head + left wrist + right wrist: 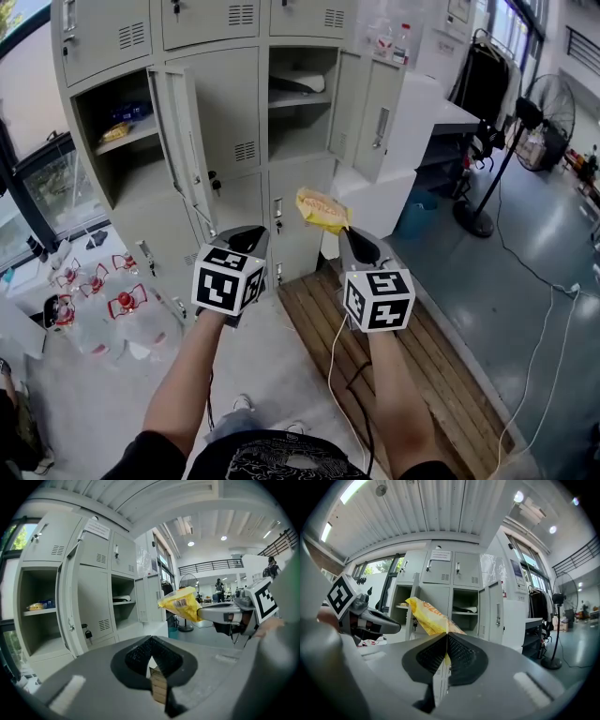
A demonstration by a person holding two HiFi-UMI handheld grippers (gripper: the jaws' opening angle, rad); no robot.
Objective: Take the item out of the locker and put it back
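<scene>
The bag (322,210), yellow and crinkled, is out of the locker (234,112) and up in the air in front of it, just right of centre in the head view. My right tool (349,234) is pinched tight on its lower edge, so the bag sticks out past the tips, up and to the left in the frame. My left tool (246,234) is beside it, left of centre, clear of the bag, with its jaws closed together on nothing. Both tools point towards the locker.

Behind the bag, at top centre, one compartment (300,94) stands open, its door (375,117) swung out to the right. On its shelf (298,98) lies something pale, perhaps folded cloth; it is too small for me to be sure. At the upper left a second compartment (117,141) is open as well, with small blue and yellow things on the shelf inside.

On the floor (525,272), a wooden pallet (422,356) lies under my right arm at the lower right, with a white cable (548,347) trailing past it. Clear jugs (122,319) with red handles are grouped at the lower left. A fan (548,108) stands at the upper right.
</scene>
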